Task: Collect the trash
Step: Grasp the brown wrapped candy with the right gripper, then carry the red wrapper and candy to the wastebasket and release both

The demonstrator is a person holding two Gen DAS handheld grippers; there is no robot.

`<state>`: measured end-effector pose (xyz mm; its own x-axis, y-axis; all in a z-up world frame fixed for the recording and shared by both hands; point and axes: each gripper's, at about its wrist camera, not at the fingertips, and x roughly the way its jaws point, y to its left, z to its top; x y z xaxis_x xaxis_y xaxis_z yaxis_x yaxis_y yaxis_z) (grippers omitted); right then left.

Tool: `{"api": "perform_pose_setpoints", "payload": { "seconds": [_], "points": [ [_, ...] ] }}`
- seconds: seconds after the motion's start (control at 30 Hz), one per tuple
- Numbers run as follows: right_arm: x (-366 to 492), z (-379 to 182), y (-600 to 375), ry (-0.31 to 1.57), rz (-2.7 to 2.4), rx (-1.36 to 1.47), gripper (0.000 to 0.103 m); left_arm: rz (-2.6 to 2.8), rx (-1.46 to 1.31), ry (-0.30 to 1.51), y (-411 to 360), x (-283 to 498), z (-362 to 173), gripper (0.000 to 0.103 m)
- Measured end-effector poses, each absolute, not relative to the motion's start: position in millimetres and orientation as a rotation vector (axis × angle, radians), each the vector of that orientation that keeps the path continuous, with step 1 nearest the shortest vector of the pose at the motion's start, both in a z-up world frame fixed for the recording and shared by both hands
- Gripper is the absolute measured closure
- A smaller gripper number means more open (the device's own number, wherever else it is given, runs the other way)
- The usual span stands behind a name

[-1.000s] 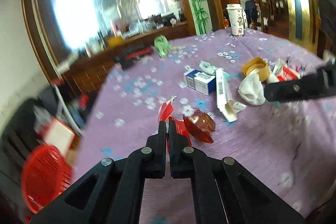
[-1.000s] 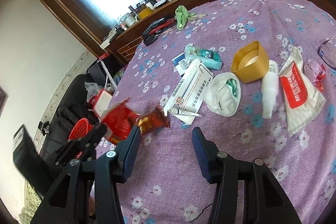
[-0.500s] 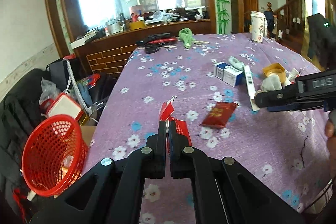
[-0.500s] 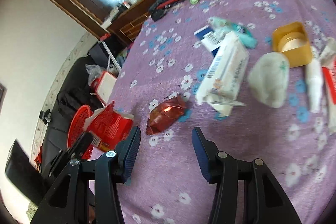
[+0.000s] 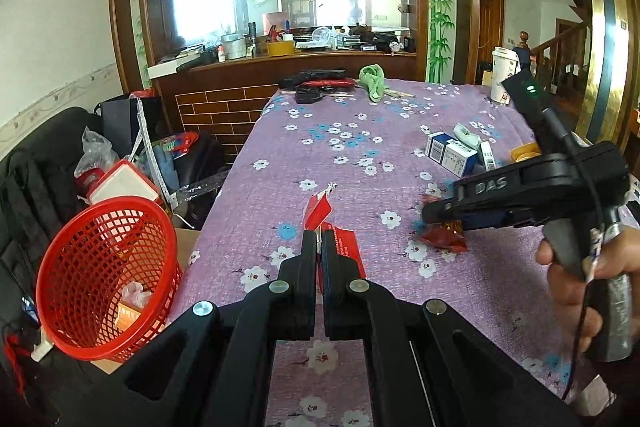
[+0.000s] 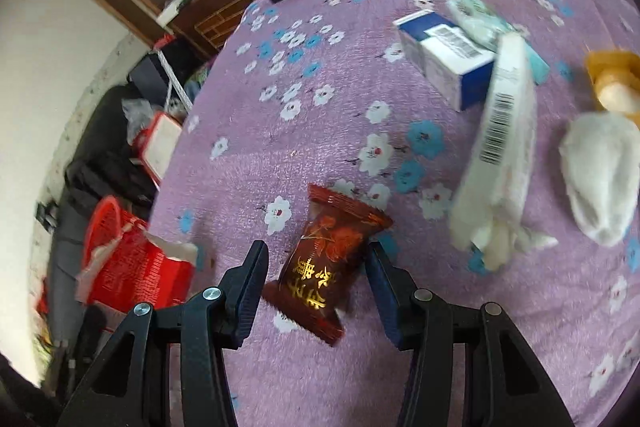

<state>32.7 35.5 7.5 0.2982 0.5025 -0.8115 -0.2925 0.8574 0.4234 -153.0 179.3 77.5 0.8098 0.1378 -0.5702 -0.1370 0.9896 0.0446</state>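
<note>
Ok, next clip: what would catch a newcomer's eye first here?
The dark red candy wrapper with gold lettering, lying on the purple floral tablecloth between the closing jaws of the right tool, not yet pinched. Next, the left tool shut on a torn red packet, and the red mesh basket below the table's left edge.

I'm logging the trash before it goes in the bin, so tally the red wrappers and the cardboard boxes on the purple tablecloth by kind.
Red wrappers: 2, the bright red wrapper clamped in the left gripper and the dark red candy wrapper between the closing right gripper fingers.
Boxes: 2, the blue and white box and the long white box.
Total: 4
</note>
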Motion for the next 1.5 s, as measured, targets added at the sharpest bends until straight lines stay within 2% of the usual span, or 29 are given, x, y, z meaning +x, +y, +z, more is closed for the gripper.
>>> {"api": "perform_pose_setpoints", "payload": {
  "seconds": [0.17,0.53,1.5],
  "points": [
    [20.4,13.8,35.4,1.088,0.546,0.120,0.067,0.137,-0.009,0.599,178.0,-154.0,76.5,0.101],
    [-18.1,44.7,-9.6,0.968,0.597,0.148,0.068,0.119,-0.001,0.594,161.5,-148.8,79.9,0.101],
    [-59.2,74.1,-23.3,0.871,0.603,0.085,0.068,0.148,0.039,0.573,140.7,-151.4,87.0,0.101]
  ]
}}
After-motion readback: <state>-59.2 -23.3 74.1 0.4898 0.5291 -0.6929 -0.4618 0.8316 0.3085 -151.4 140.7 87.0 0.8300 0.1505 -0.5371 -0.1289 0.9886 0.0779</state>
